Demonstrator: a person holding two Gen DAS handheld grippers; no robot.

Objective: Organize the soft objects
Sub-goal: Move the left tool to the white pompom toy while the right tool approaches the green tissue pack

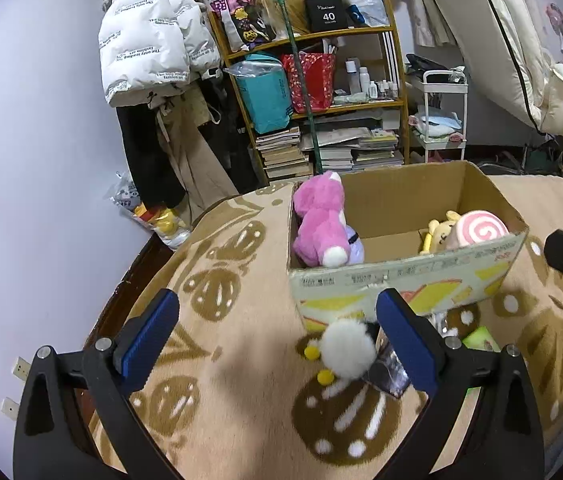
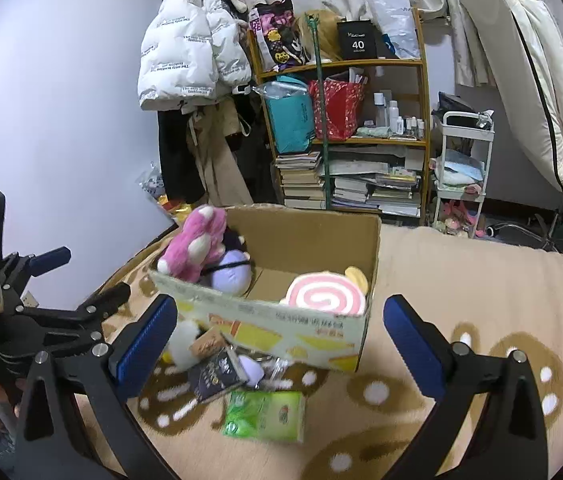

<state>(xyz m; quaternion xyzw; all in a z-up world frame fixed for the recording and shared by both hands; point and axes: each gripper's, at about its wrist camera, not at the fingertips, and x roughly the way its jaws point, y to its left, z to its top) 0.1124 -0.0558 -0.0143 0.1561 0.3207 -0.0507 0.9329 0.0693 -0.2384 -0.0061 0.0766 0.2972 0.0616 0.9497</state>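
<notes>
Nearest the lens, the left gripper (image 1: pixel 277 330) hangs with its blue-padded jaws spread wide and nothing between them, low over the tan blanket with brown flower prints (image 1: pixel 217 364). Just ahead of its right finger lies a fluffy white plush toy with small yellow feet (image 1: pixel 345 354), touching the foot of the open printed cardboard box (image 1: pixel 401 280).

The right gripper (image 2: pixel 279 338) is likewise released and empty, held in front of the same box.

Judging by what lies in the box, the sorting looks well under way: a pink-and-white plush animal (image 1: pixel 319 220) and a lilac plush ball (image 2: pixel 230 276) rest against its left wall, and a pink-and-white swirl cushion (image 2: pixel 323 296) with a small yellow plush (image 1: pixel 439 232) sits at its right end. The white plush appears to be the one soft thing left outside.

In the way, just beyond the right gripper's left finger, a dark booklet (image 2: pixel 217 372), a small brown card packet (image 2: pixel 206 344) and a green plastic pack (image 2: pixel 265 416) crowd the white plush; a careless grab could catch them too. A cluttered wooden shelf (image 1: pixel 321 100) stands well beyond.
</notes>
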